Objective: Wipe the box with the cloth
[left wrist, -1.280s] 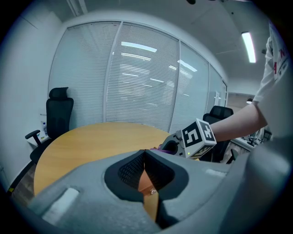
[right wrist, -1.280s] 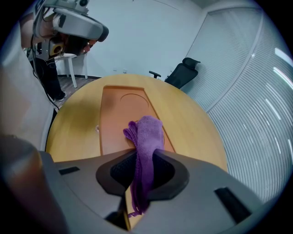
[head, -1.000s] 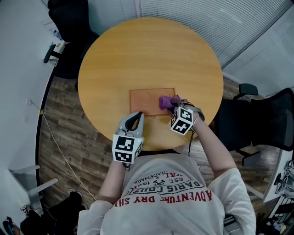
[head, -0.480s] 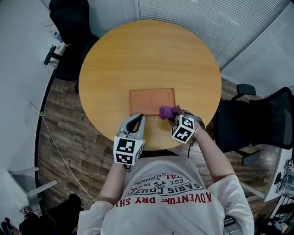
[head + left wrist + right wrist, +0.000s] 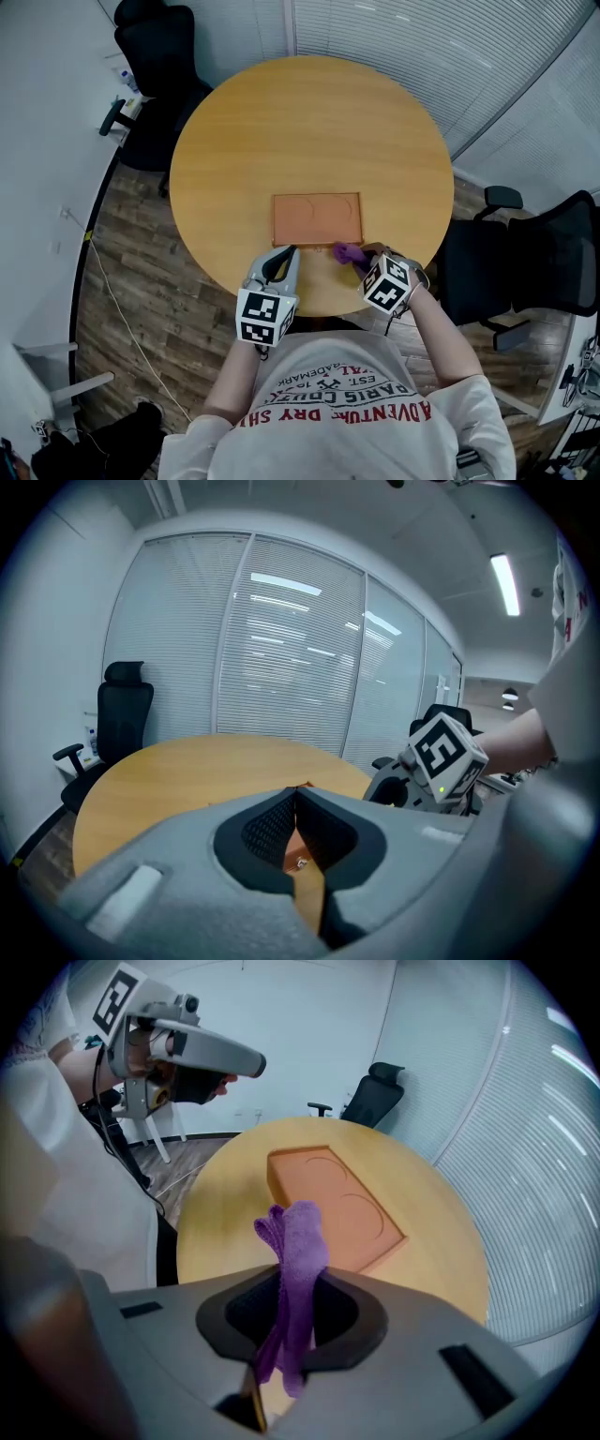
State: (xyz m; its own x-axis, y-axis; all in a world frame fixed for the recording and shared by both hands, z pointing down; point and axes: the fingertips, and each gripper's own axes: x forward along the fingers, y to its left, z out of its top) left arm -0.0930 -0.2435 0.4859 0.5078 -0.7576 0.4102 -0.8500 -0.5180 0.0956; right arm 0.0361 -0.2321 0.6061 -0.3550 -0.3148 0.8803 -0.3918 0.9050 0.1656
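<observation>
A flat orange-brown box (image 5: 317,218) with two round recesses lies on the round wooden table (image 5: 309,122), near its front edge; it also shows in the right gripper view as the box (image 5: 333,1206). My right gripper (image 5: 359,258) is shut on a purple cloth (image 5: 347,253), held just off the box's near right corner. The cloth (image 5: 295,1269) sticks up between the jaws. My left gripper (image 5: 279,260) is shut with nothing in it, just in front of the box's near left corner. In the left gripper view its jaws (image 5: 296,810) meet.
Black office chairs stand at the far left (image 5: 155,56) and at the right (image 5: 525,258) of the table. White blinds (image 5: 422,37) run behind the table. Wooden floor (image 5: 131,272) with a cable lies to the left.
My right gripper has pulled back toward me with the cloth, from on top of the box's right part to just off its near edge. The left gripper has stayed put.
</observation>
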